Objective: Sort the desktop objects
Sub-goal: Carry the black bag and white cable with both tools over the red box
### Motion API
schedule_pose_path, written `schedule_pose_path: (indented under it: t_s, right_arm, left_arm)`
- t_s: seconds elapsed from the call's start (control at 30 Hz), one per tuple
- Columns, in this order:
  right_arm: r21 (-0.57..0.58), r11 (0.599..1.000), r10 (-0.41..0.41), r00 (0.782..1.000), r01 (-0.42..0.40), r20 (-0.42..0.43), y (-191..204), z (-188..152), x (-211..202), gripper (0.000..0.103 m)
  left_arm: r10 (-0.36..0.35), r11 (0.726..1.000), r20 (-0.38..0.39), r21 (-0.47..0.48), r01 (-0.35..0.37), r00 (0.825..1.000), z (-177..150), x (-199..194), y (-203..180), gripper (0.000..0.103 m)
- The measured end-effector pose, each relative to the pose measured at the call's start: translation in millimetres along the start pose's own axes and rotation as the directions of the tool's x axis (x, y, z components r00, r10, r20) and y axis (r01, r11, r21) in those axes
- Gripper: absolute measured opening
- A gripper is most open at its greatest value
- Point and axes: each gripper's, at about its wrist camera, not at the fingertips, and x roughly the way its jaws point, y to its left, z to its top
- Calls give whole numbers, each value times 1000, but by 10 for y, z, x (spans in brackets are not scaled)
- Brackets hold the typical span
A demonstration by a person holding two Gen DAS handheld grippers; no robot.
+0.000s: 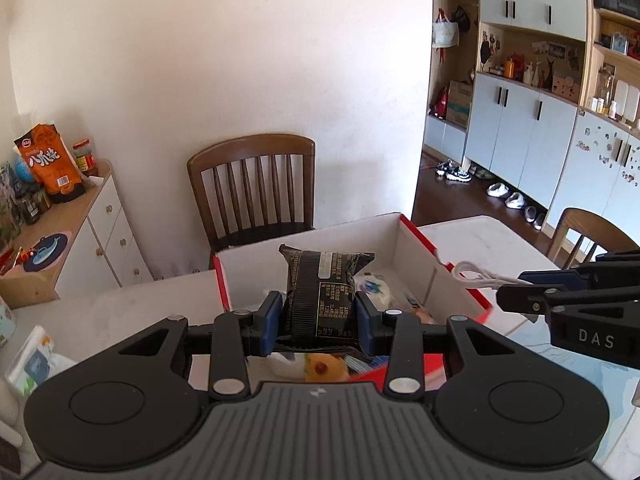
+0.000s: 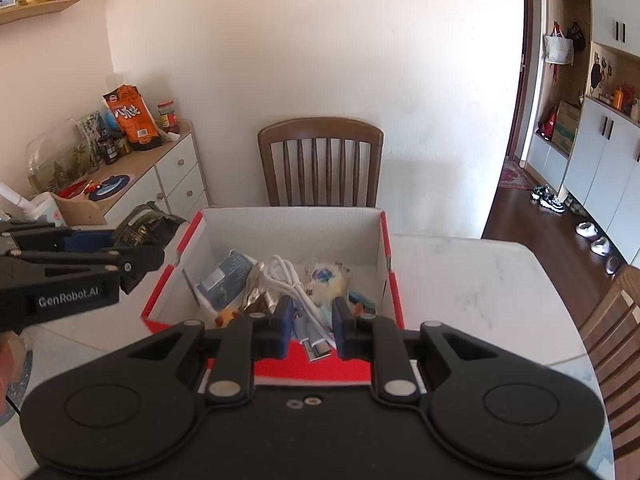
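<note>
My left gripper (image 1: 316, 320) is shut on a black snack packet (image 1: 322, 292) and holds it upright above the near edge of the red and white box (image 1: 408, 240). It also shows at the left of the right wrist view (image 2: 136, 246) with the packet (image 2: 150, 222). My right gripper (image 2: 310, 322) holds a white USB cable (image 2: 298, 292) between its blue pads over the box (image 2: 384, 248); the cable's plugs hang at the near side. In the left wrist view the right gripper (image 1: 516, 284) grips the cable (image 1: 476, 274) at the box's right wall.
The box holds several small items: a blue pack (image 2: 226, 280), a round white and blue thing (image 2: 324, 278), a yellow toy (image 1: 324, 366). A wooden chair (image 2: 320, 160) stands behind the white table (image 2: 480, 280). A sideboard (image 2: 160, 176) with jars stands left. A tissue pack (image 1: 32, 360) lies left.
</note>
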Motion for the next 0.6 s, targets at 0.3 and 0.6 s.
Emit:
schedule_pose_path:
  t_s: [0.3, 0.6]
  right_arm:
    - [-25, 1000, -19, 999, 18, -31, 28, 175, 466, 19]
    - [-28, 999, -23, 996, 21, -87, 10, 218, 919, 19]
  left_arm:
    - [-22, 1000, -91, 9, 23, 996, 260, 614, 138, 37]
    - [-8, 999, -186, 43, 17, 983, 173, 1236, 151, 37]
